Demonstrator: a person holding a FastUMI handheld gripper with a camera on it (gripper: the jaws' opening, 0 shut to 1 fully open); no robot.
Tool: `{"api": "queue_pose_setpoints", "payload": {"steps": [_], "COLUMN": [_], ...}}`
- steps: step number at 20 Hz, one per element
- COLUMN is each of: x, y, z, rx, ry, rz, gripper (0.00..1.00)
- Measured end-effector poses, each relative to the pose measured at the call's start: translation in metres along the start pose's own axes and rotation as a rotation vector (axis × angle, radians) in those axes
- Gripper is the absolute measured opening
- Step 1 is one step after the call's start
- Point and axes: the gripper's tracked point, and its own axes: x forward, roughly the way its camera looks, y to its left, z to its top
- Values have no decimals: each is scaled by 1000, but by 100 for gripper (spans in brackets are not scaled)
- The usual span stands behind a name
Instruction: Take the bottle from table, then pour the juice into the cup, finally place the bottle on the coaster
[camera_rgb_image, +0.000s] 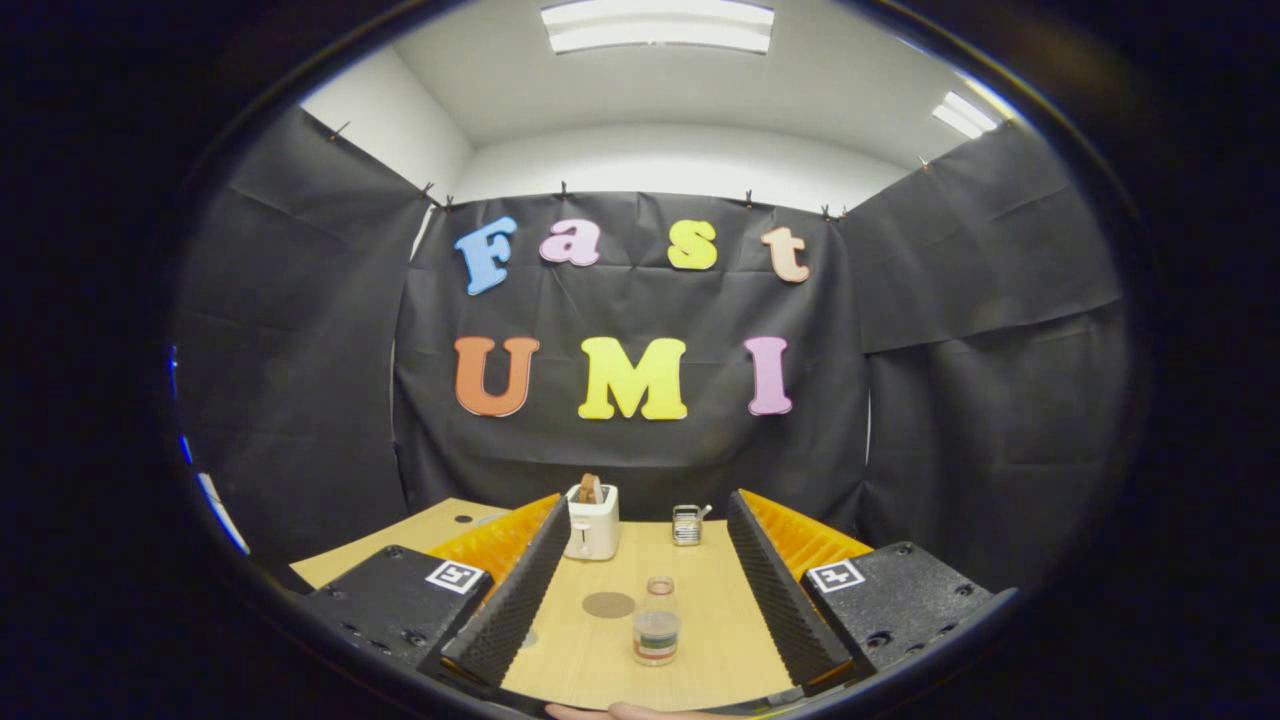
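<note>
The gripper (640, 590) is held wide open above the table (720, 620). The bottle (657, 623) is seen standing between its fingers, untouched, just beside the round coaster (608, 604). A toaster (592, 522) is set beyond.

- The gripper (648, 590) has its fingers spread wide apart above the table (720, 620).
- The bottle (657, 622) stands upright on the table between the fingers, touching neither.
- The coaster (608, 604) lies flat just left of the bottle.
- The toaster (592, 522) stands beyond the coaster, near the table's far edge.
- The cup (687, 524) stands right of the toaster, beyond the bottle.
</note>
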Motion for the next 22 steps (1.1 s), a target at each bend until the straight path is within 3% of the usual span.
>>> {"api": "queue_pose_setpoints", "payload": {"steps": [8,16,22], "x": [7,32,52], "y": [5,-15,-17], "z": [-30,-86,-123], "rx": [-5,34,-7], "ry": [-15,45,62], "rz": [23,-6,-16], "gripper": [100,100,100]}}
